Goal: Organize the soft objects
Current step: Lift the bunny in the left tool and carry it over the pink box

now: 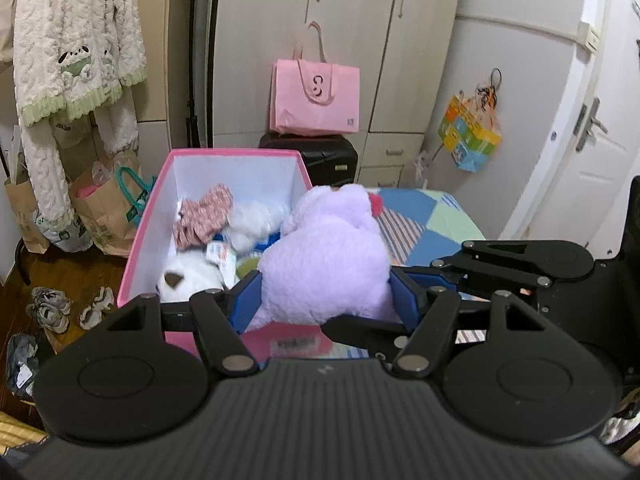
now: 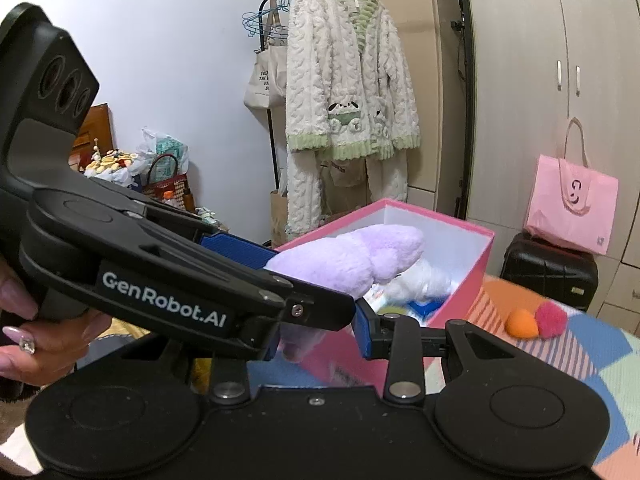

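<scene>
Left gripper [image 1: 324, 300] clamps the purple plush toy [image 1: 324, 256] by its wide body. Right gripper [image 2: 316, 334] is closed tight on a thin fold. The toy hangs at the near rim of the pink box [image 1: 144, 224], which lies just beyond both grippers' fingers.

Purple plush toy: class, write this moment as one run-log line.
item: purple plush toy | left gripper: gripping toy | right gripper: gripping toy | position: above pink box | box contents: other soft items
</scene>
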### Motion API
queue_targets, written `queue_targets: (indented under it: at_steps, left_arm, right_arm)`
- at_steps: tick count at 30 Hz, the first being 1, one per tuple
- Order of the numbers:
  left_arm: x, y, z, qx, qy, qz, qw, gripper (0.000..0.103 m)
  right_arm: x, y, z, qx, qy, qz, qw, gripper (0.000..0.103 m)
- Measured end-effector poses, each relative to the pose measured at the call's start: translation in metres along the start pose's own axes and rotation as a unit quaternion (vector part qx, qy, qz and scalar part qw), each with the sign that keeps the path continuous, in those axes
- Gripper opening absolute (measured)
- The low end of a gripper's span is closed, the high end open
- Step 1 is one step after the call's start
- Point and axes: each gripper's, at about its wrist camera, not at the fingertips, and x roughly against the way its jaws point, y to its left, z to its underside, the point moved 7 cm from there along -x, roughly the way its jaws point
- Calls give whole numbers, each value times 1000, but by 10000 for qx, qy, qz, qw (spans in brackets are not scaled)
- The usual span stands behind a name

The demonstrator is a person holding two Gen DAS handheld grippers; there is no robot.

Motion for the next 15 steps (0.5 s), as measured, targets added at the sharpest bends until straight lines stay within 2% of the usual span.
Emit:
queue_targets:
  at_steps: [8,15]
  left_arm:
    - [-38,32,-33,444,-33,54,9990,66]
    - [-89,68,-49,745,119,148,9970,66]
  right_arm:
    - [-43,-27,-31,51,101,-14,9999,41]
    - [-97,-55,-40,23,313,-49,9995,41]
